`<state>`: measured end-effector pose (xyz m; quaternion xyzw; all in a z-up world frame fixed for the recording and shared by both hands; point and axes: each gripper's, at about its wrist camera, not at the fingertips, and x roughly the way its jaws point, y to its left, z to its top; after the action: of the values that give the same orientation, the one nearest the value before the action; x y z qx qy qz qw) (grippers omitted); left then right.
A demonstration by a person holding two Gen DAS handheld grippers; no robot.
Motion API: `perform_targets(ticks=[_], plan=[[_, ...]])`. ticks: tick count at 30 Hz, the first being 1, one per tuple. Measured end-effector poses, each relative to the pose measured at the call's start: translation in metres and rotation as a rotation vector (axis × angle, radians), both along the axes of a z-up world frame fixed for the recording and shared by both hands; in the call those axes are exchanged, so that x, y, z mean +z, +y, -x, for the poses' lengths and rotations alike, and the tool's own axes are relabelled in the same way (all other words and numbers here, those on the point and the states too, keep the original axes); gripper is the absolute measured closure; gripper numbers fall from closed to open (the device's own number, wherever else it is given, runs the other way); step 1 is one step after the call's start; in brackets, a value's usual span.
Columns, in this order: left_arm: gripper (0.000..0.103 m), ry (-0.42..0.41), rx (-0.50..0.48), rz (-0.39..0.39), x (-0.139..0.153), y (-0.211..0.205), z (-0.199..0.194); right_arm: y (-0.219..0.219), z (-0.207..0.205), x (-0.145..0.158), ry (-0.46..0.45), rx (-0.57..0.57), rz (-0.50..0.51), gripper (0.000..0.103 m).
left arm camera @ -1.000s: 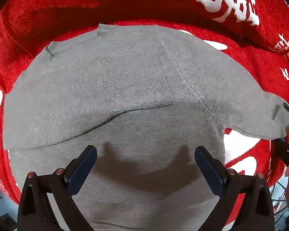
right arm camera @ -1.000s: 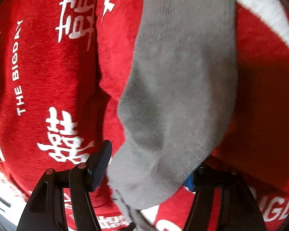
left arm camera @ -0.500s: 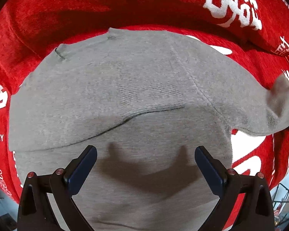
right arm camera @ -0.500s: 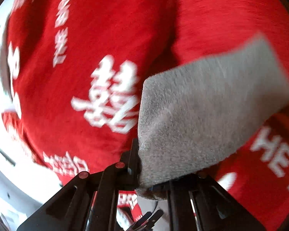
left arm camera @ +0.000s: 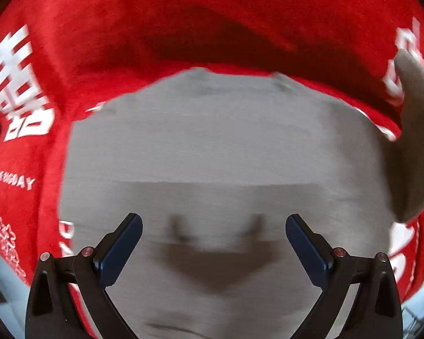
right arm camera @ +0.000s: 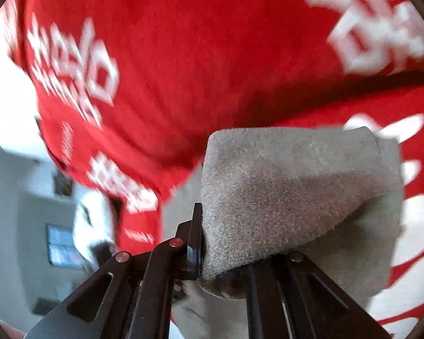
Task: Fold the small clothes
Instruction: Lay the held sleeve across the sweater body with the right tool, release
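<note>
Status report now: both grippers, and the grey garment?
Left gripper open, above the grey garment, holding nothing. Right gripper shut on one end of it, lifted off the red blanket. Nothing in the way.

I observed a red plush blanket with white printed characters and lettering covering the work surface in both views. One block of white characters sat at the left of the left wrist view, with small white lettering below it. In the right wrist view, the blanket's edge ran diagonally at the left. Beyond that edge I noted a blurred pale room background containing a dark rectangular item that I could not identify.
</note>
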<state>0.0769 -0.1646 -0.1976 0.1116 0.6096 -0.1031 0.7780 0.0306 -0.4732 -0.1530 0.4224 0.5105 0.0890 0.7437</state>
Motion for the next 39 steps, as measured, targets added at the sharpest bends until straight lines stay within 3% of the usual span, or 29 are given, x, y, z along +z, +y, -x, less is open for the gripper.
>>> perform_targets(ticks=[3,5,6,9,12,14,15,16,19,23,27,30,33,35,37,39], plan=[[0.001,-0.012,0.060,-0.020,-0.001,0.037,-0.017,0.031,-0.009,-0.047,0.171,0.040,0.067,0.090],[0.001,-0.013,0.085,-0.036,-0.005,0.054,-0.023,0.033,-0.003,-0.067,0.245,-0.008,0.032,0.090],[0.001,-0.011,0.100,-0.044,-0.007,0.064,-0.025,0.029,0.003,-0.068,0.233,-0.050,-0.011,0.088],[0.001,0.001,0.137,-0.040,-0.011,0.088,-0.031,0.013,0.020,-0.063,0.206,-0.164,-0.083,0.053],[0.001,0.006,0.153,-0.029,-0.014,0.104,-0.033,-0.009,0.026,-0.056,0.209,-0.287,-0.060,0.050],[0.001,0.009,0.154,-0.024,-0.016,0.111,-0.035,-0.017,0.024,-0.056,0.221,-0.355,-0.040,0.054],[0.001,0.013,0.158,-0.014,-0.016,0.114,-0.035,-0.015,0.021,-0.055,0.216,-0.365,-0.035,0.083],[0.001,0.018,0.163,0.000,-0.016,0.117,-0.035,-0.012,0.014,-0.050,0.200,-0.362,-0.021,0.097],[0.001,0.035,0.180,0.071,-0.012,0.125,-0.036,0.021,-0.022,-0.027,0.100,-0.258,0.053,0.097],[0.001,0.048,0.186,0.201,-0.005,0.141,-0.040,0.102,-0.063,-0.009,0.004,0.015,0.174,0.097],[0.001,0.067,0.200,0.291,-0.002,0.158,-0.044,0.171,-0.068,-0.017,0.001,0.251,0.287,0.097],[0.001,0.077,0.226,0.315,-0.004,0.168,-0.046,0.205,-0.063,-0.039,0.064,0.388,0.333,0.094],[0.001,0.100,0.241,0.333,-0.012,0.173,-0.047,0.205,-0.053,-0.050,0.121,0.424,0.351,0.092],[0.001,0.121,0.245,0.348,-0.017,0.173,-0.047,0.188,-0.032,-0.047,0.127,0.412,0.312,0.083],[0.001,0.144,0.244,0.364,-0.024,0.170,-0.047,0.178,-0.019,-0.042,0.133,0.390,0.300,0.062],[0.001,0.160,0.235,0.373,-0.028,0.164,-0.046,0.160,-0.005,-0.037,0.146,0.345,0.285,0.058]])
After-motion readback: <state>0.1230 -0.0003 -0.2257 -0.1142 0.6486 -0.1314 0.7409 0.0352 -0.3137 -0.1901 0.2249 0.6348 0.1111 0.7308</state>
